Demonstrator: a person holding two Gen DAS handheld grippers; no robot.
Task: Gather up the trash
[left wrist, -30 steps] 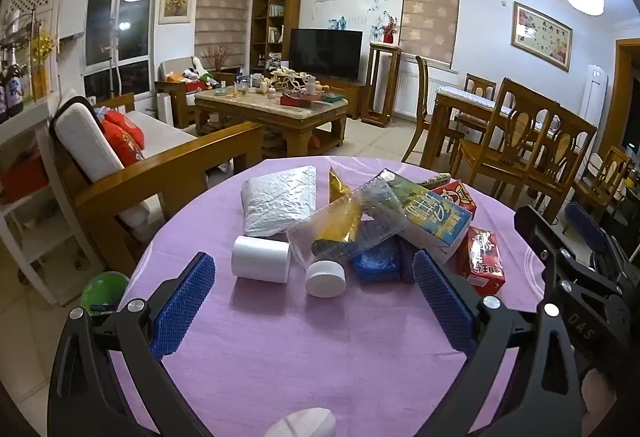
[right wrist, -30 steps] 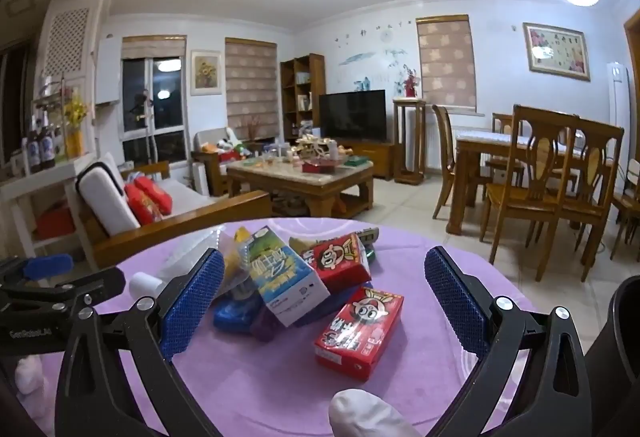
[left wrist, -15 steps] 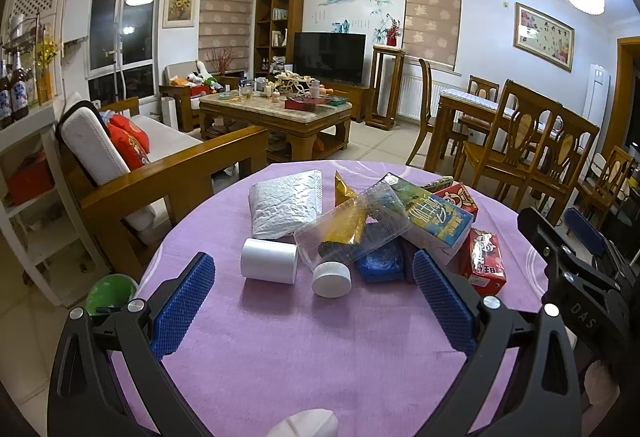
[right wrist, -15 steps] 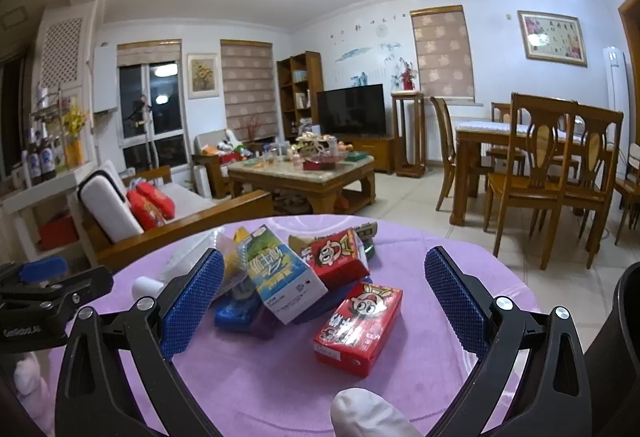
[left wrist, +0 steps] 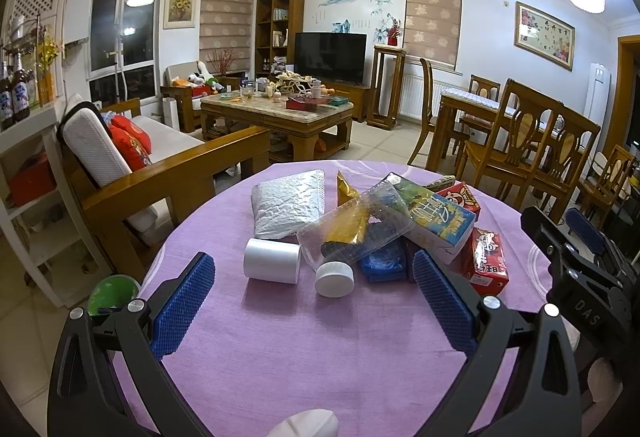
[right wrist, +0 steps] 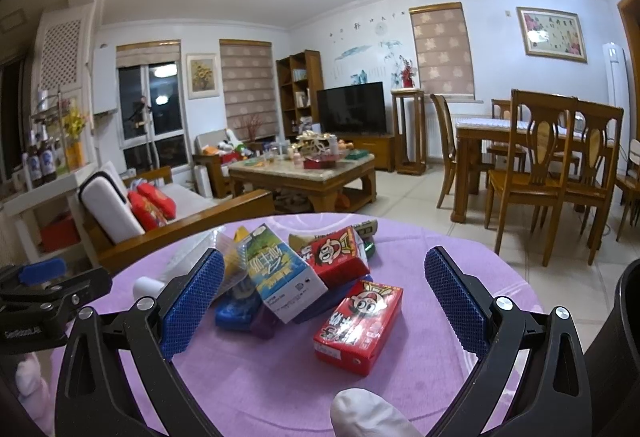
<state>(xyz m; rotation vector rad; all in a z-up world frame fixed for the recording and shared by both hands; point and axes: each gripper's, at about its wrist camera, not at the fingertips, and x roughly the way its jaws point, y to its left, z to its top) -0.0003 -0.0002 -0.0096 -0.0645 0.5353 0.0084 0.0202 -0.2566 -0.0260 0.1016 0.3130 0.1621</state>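
Note:
A pile of trash lies on a round table with a purple cloth point(left wrist: 280, 349). It holds a clear plastic bottle with a white cap point(left wrist: 352, 233), a white roll point(left wrist: 272, 261), a silver foil bag point(left wrist: 288, 203), a blue-green carton point(left wrist: 436, 217) and red cartons point(left wrist: 488, 263). My left gripper point(left wrist: 312, 293) is open and empty, just short of the bottle cap and roll. My right gripper point(right wrist: 320, 297) is open and empty, with a red carton point(right wrist: 360, 325) between its pads and the blue-green carton point(right wrist: 280, 277) to the left.
A green bin point(left wrist: 112, 293) stands on the floor left of the table. A dark bin rim point(right wrist: 624, 321) shows at the right edge. A wooden sofa point(left wrist: 160, 181) is behind the table, dining chairs point(left wrist: 532, 157) to the right.
Both grippers have tilted slightly upward, so the table and trash sit a little lower in view. Nothing on the table has moved. Both stay open.

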